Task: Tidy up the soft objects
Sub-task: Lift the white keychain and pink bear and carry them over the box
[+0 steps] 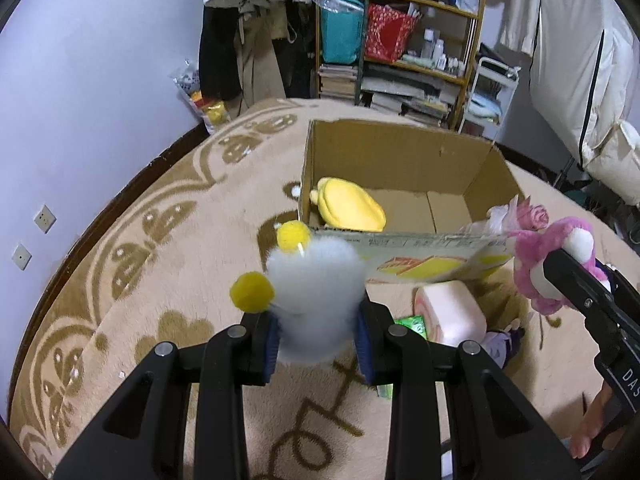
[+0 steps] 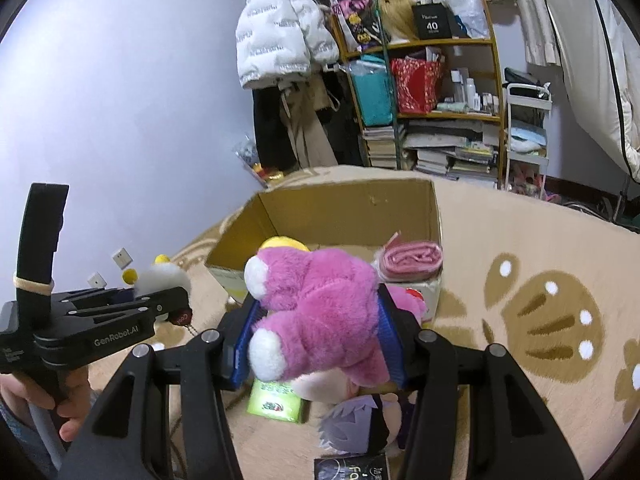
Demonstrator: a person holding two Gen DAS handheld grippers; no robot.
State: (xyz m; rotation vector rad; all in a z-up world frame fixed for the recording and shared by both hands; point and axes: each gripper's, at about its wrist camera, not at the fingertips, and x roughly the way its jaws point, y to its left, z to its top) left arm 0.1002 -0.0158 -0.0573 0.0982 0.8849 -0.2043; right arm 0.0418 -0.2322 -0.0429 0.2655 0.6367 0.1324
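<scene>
My left gripper [image 1: 318, 336] is shut on a white fluffy plush [image 1: 316, 292] with yellow pompoms, held above the rug in front of the open cardboard box [image 1: 400, 160]. A yellow plush [image 1: 348, 206] lies inside the box. My right gripper [image 2: 318, 336] is shut on a pink plush bear [image 2: 320, 312], held just before the box [image 2: 344, 208]. The bear also shows in the left wrist view [image 1: 548, 256], and the white plush in the right wrist view [image 2: 164, 280]. A pink folded cloth [image 2: 412, 258] rests at the box's right front corner.
On the beige patterned rug [image 1: 160, 240] below the grippers lie a pink roll-cake cushion [image 1: 452, 312], a green packet [image 2: 276, 398] and a grey-haired doll [image 2: 356, 424]. A cluttered shelf [image 2: 440, 80] and hanging coats stand behind the box against the wall.
</scene>
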